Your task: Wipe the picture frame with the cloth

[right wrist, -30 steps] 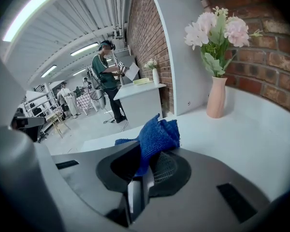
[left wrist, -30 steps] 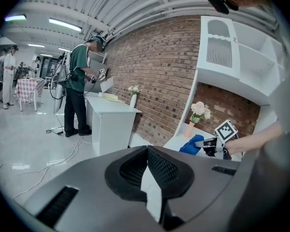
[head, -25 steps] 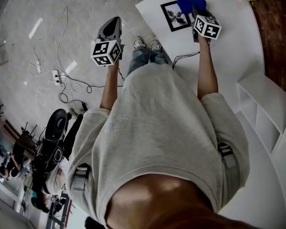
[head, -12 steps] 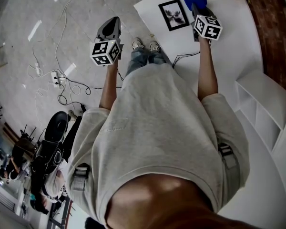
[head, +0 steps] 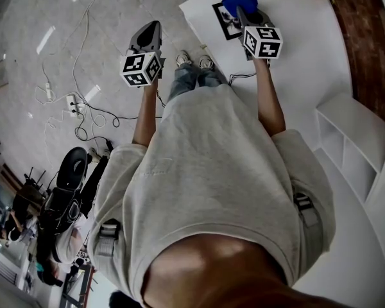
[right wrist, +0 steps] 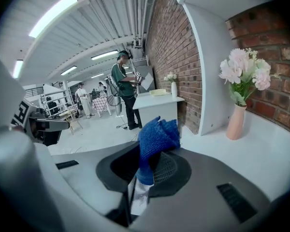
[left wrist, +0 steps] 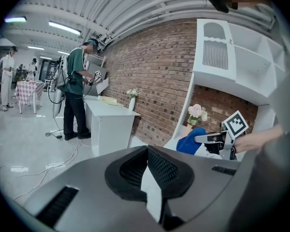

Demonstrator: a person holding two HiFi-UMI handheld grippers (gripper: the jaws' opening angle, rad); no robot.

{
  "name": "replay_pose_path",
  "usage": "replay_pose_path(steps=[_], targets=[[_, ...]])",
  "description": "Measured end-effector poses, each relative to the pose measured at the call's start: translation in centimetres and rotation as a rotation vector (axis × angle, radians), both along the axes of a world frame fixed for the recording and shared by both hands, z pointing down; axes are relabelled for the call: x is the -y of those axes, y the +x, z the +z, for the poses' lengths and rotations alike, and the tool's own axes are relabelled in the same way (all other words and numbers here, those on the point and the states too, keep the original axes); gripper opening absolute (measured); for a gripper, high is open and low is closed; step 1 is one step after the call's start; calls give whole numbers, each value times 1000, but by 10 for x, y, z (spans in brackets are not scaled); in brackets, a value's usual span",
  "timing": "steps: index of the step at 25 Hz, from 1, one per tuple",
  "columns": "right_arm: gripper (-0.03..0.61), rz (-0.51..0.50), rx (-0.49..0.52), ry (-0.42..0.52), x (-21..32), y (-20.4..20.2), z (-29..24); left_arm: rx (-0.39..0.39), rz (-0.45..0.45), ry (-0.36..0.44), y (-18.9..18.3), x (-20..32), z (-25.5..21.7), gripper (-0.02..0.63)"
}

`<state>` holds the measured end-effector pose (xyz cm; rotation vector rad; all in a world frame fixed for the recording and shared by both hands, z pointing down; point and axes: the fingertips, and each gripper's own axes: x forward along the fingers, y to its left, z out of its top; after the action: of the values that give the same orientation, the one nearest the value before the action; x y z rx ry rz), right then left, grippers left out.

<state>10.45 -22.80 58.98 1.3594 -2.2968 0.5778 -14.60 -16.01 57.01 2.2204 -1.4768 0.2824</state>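
The black picture frame [head: 224,23] lies flat near the far left corner of the white table [head: 308,56]. My right gripper [head: 242,10] is shut on a bunched blue cloth [head: 237,1], which rests over the frame's upper part and hides it. In the right gripper view the cloth [right wrist: 154,141] sticks up from between the jaws. My left gripper [head: 151,32] hangs over the floor left of the table, jaws shut with nothing in them. The left gripper view shows the cloth [left wrist: 189,140] and the right gripper [left wrist: 210,138] off to its right.
A pink vase of flowers [right wrist: 237,120] stands by the brick wall at the table's far end. A white shelf unit [head: 353,146] is at the right. Cables and a power strip [head: 77,101] lie on the floor at left. Other people stand by a white counter [left wrist: 108,124].
My right gripper has carried the cloth left, from beside the frame's right edge onto the frame. The left gripper has hardly moved.
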Motion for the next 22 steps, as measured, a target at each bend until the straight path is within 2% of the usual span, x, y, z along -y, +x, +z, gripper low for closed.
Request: replay_pose_path(steps=[5, 11, 22], targets=[[57, -45, 20, -23, -16, -23, 8, 1, -9, 5, 1, -1, -1, 15], [57, -55, 32, -71, -30, -32, 29, 1, -16, -1, 1, -3, 2, 15], [57, 21, 10, -138, -19, 0, 65, 17, -13, -6, -3, 1, 1, 15]])
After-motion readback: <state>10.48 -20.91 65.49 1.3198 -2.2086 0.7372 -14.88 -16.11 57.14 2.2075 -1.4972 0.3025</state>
